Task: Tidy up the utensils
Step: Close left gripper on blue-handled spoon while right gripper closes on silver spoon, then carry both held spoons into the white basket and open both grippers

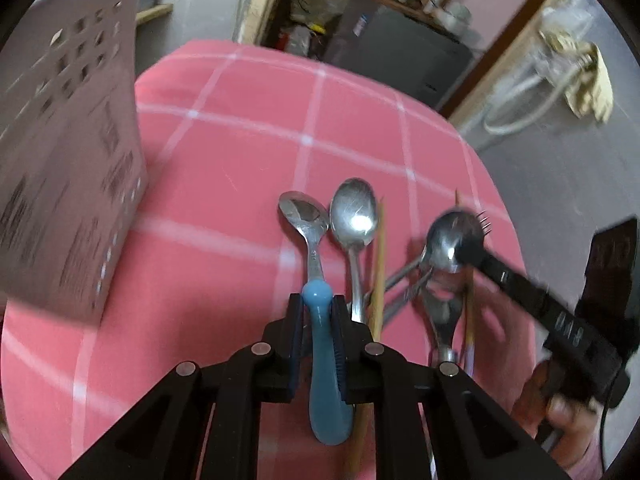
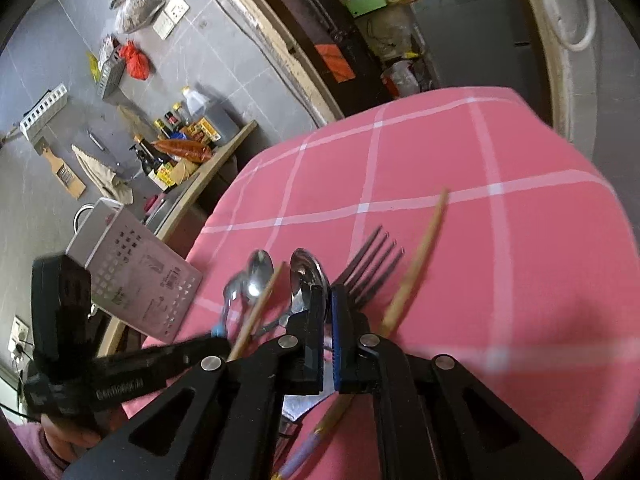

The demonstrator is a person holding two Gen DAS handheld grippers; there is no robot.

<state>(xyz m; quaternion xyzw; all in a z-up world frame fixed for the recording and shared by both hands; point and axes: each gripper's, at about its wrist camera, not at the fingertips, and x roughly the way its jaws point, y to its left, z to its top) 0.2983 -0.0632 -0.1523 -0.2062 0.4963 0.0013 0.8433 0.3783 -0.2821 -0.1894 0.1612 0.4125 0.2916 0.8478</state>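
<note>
My left gripper (image 1: pixel 318 304) is shut on the blue handle of a small spoon (image 1: pixel 304 210), whose bowl points away over the pink checked cloth. A second steel spoon (image 1: pixel 354 210) and a wooden chopstick (image 1: pixel 380 260) lie just right of it. My right gripper (image 2: pixel 328 304) is shut on a thin steel handle that lines up with the fork (image 2: pixel 372 264); its tines stick out past the fingers. A spoon bowl (image 2: pixel 306 272) lies against its left finger. In the left wrist view the right gripper (image 1: pixel 472 256) sits over that spoon (image 1: pixel 448 240).
A pale perforated utensil holder (image 1: pixel 60 160) (image 2: pixel 140 276) stands at the table's left edge. Another chopstick (image 2: pixel 416 268) lies slanted right of the fork. The pink cloth (image 2: pixel 480 200) stretches bare beyond the utensils. A kitchen shelf with bottles (image 2: pixel 180 132) stands past the table.
</note>
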